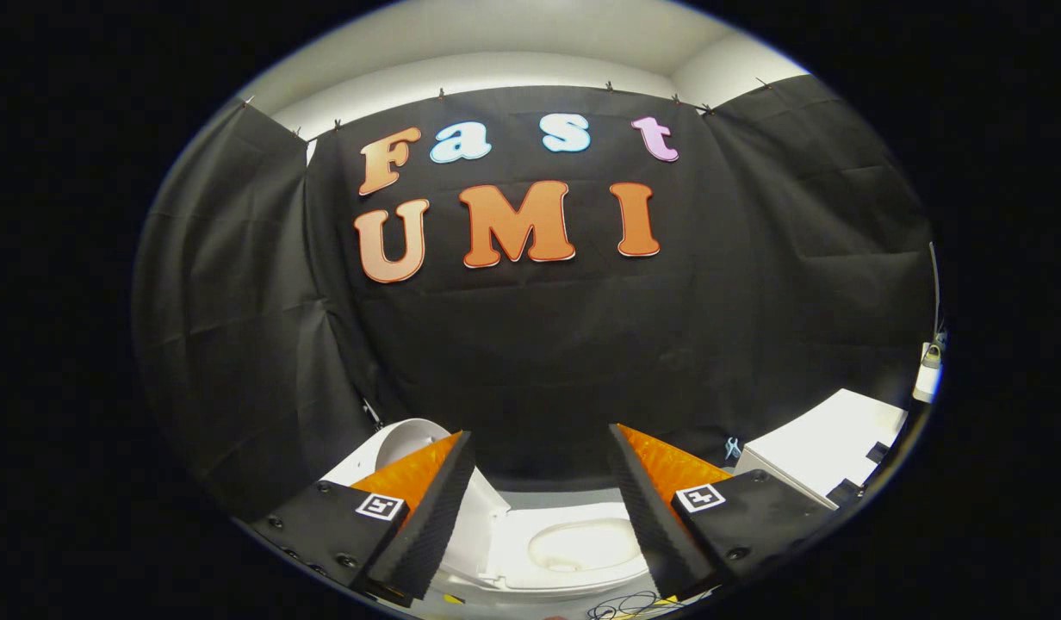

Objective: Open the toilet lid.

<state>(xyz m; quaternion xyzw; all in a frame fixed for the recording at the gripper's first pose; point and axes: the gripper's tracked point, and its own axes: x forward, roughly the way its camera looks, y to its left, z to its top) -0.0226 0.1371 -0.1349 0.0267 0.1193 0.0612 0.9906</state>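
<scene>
A white toilet [573, 547] stands on the floor below and between my fingers, its bowl showing. Its white lid [401, 448] is raised and leans off to the left, partly hidden behind my left finger. My gripper [539, 448] hovers above the toilet, open, with a wide gap and nothing between the fingers. The fingers touch neither the lid nor the seat.
A white box-like unit [828, 456] stands to the right of the toilet, beyond the right finger. Black cloth walls close the booth behind and on both sides. Loose cables [625, 607] lie on the floor in front of the toilet.
</scene>
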